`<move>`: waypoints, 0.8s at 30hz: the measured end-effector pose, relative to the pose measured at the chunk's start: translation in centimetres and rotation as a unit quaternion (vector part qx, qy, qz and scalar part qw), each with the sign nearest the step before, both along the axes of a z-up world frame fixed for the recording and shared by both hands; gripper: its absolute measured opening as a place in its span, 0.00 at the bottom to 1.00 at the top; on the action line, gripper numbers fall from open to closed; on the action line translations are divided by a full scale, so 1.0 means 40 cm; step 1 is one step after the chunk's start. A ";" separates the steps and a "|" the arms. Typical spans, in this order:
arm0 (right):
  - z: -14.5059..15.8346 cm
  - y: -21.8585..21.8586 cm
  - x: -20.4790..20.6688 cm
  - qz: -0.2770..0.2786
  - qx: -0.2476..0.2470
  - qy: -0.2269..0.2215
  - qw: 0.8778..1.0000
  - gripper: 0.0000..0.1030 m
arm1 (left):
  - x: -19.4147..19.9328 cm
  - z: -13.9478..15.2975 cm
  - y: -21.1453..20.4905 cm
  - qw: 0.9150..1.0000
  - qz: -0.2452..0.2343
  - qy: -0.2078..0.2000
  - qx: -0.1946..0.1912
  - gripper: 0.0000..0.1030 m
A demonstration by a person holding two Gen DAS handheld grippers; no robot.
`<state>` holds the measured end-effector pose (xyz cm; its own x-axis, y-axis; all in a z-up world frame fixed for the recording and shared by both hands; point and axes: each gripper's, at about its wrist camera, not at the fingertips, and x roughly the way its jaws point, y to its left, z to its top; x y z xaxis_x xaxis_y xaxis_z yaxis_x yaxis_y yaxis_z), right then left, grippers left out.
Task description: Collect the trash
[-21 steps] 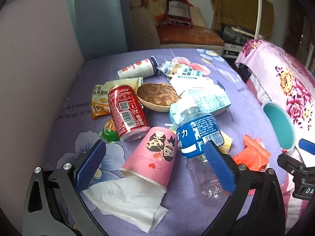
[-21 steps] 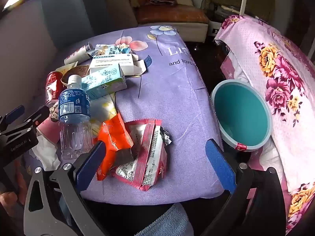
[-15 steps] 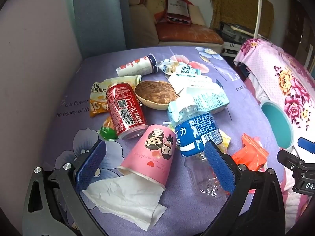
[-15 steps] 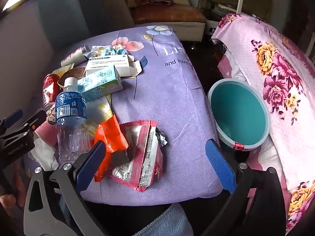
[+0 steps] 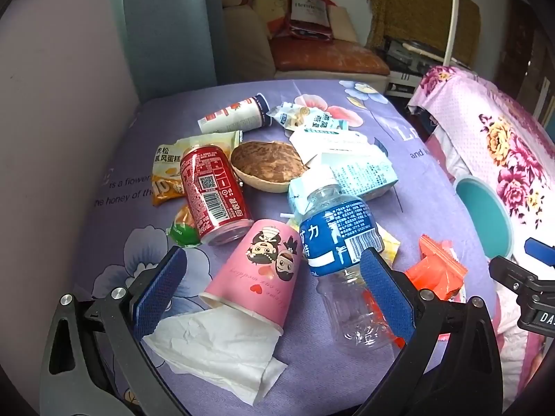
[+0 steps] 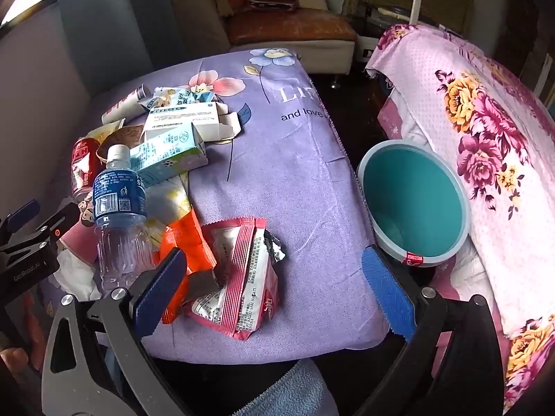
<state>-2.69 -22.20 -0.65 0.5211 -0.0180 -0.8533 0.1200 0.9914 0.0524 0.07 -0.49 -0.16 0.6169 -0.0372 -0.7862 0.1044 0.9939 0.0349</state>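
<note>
Hovering spread and empty, both hand-held grippers (image 5: 270,291) (image 6: 274,291) are aimed at litter; the round teal plastic bin (image 6: 416,201) is kept at three o'clock for drops.

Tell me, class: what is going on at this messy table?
A person holds a two-finger tool in each hand over a purple cloth-covered table strewn with trash. The left tool hangs open over a pink paper cup, the right tool open over a red-striped snack wrapper. Nothing is gripped; the teal round bin looks empty.
</note>
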 end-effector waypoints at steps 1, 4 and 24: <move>0.000 0.000 0.000 0.000 0.000 0.000 1.000 0.94 | 0.000 -0.002 -0.002 1.000 0.000 0.001 0.000 0.97; -0.002 -0.001 0.002 -0.001 -0.001 0.002 1.000 0.94 | 0.001 -0.004 -0.004 1.000 0.001 0.003 0.000 0.97; -0.013 -0.004 0.010 -0.005 -0.003 0.011 1.000 0.94 | 0.000 -0.016 0.002 1.000 0.003 0.014 -0.007 0.97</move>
<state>-2.27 -22.37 -1.16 0.5017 -0.0288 -0.8646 0.1319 0.9903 0.0436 0.07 -0.41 -0.82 0.5952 -0.0441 -0.8024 0.0985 0.9950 0.0184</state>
